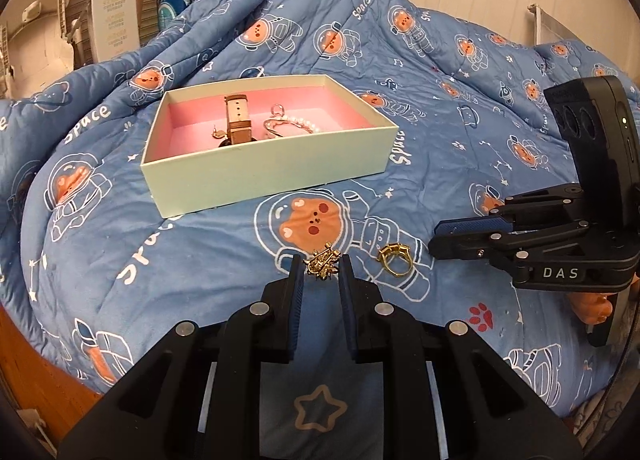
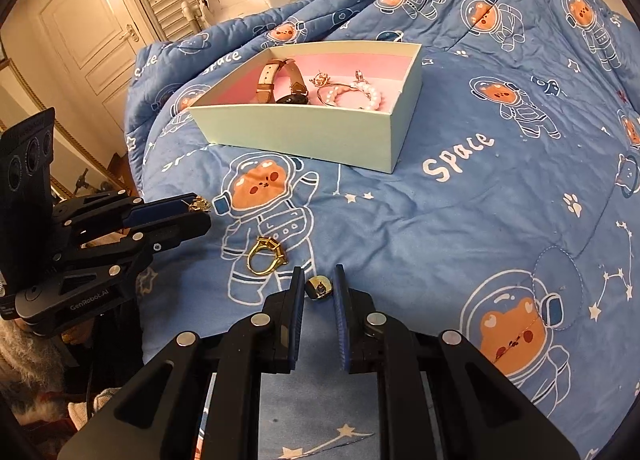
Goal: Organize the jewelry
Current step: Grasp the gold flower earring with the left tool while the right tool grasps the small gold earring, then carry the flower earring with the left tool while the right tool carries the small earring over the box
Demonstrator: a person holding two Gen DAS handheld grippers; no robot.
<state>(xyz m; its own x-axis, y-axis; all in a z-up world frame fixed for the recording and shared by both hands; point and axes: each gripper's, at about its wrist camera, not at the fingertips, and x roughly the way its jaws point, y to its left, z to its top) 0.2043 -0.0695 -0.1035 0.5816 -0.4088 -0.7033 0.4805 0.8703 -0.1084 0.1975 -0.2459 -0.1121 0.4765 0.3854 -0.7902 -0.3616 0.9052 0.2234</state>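
Observation:
A pale green box [image 1: 264,163] with a pink lining sits on the blue quilt; it also shows in the right wrist view [image 2: 296,131]. Inside lie a brown-strapped watch [image 2: 276,79], a pearl bracelet [image 2: 360,93] and small gold pieces. My left gripper [image 1: 321,266] has its fingers around a gold brooch [image 1: 322,264], which sits between the tips; from the right wrist view the brooch [image 2: 198,204] is at those tips. My right gripper [image 2: 318,286] has its fingers around a small gold earring [image 2: 319,287]. A gold ring [image 1: 394,258] lies on the quilt between both grippers, also in the right wrist view [image 2: 266,256].
The quilt [image 1: 440,119] is rumpled and rises behind the box. A white carton [image 1: 114,25] and shelving stand beyond the bed at the left. A door [image 2: 92,19] and louvred panels are behind.

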